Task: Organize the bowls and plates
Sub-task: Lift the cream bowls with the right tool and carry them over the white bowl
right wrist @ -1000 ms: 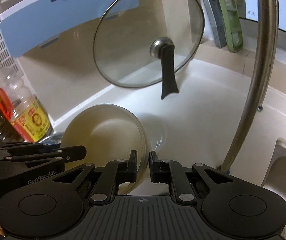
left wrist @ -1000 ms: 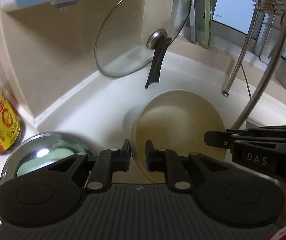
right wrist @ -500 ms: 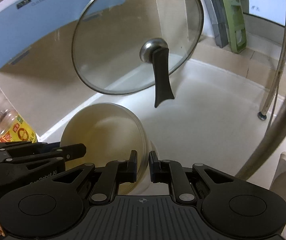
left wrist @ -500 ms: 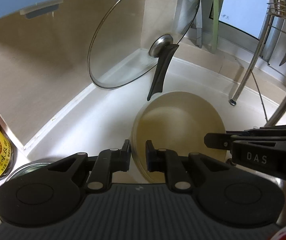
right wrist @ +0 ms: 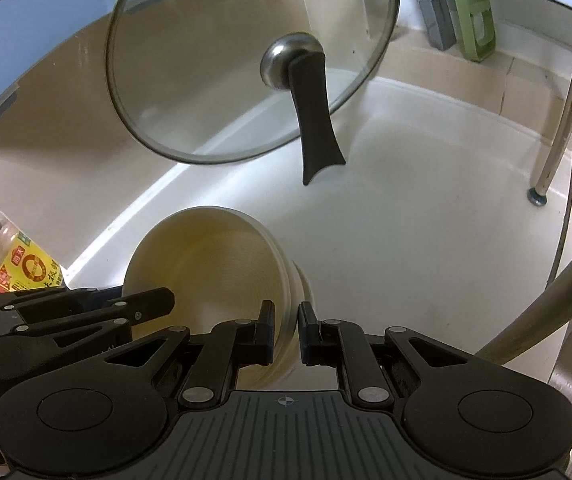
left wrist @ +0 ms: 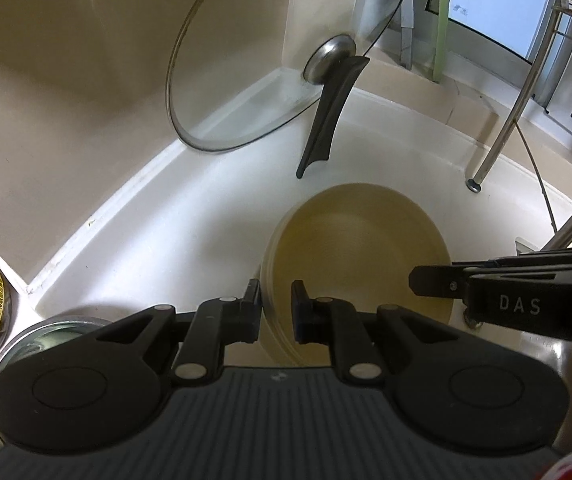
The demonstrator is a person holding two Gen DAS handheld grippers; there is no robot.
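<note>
Both grippers, left gripper point(left wrist: 276, 306) and right gripper point(right wrist: 286, 330), clench opposite rims of the stacked cream ceramic bowls point(left wrist: 360, 256), held between them above the white counter's point(right wrist: 426, 240) back corner.

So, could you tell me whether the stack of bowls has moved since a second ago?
Yes. The stack of bowls, gripped by both grippers, has been carried closer to the propped glass lid.

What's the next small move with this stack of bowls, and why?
Probably lower it onto the bare white counter. Both the left gripper and right gripper clamp opposite rims of the bowl stack, and the spot below the glass lid looks free.
</note>
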